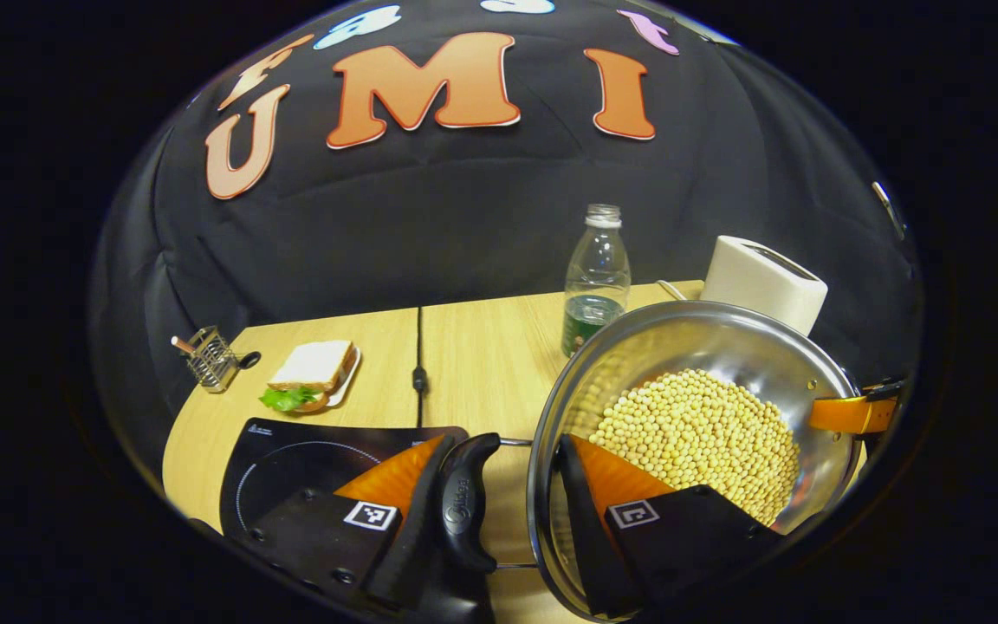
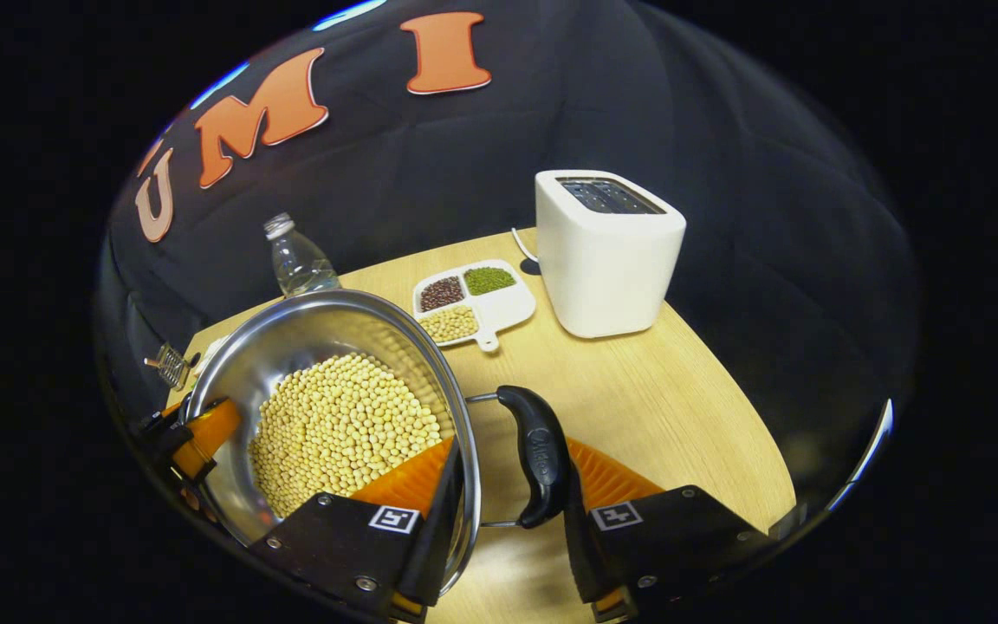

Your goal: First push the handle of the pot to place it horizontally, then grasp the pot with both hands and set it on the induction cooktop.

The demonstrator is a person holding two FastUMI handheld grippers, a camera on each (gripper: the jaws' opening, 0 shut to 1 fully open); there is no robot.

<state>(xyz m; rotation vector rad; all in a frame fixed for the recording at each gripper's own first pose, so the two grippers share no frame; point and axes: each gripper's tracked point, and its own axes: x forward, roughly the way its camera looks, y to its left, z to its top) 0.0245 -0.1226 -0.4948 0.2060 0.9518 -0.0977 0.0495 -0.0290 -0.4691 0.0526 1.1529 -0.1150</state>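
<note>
While each hand-held gripper (image 1: 508, 511) (image 2: 508, 511) clamps the pot (image 1: 724, 347), a bottle (image 1: 596, 277) and toaster (image 1: 763, 282) stand behind.

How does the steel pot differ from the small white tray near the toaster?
The pot is round, shiny steel; the tray is white, flat and divided into compartments. The pot holds one big heap of yellow beans; the tray holds three small lots: dark, green and yellow. Both hold dry beans.
</note>
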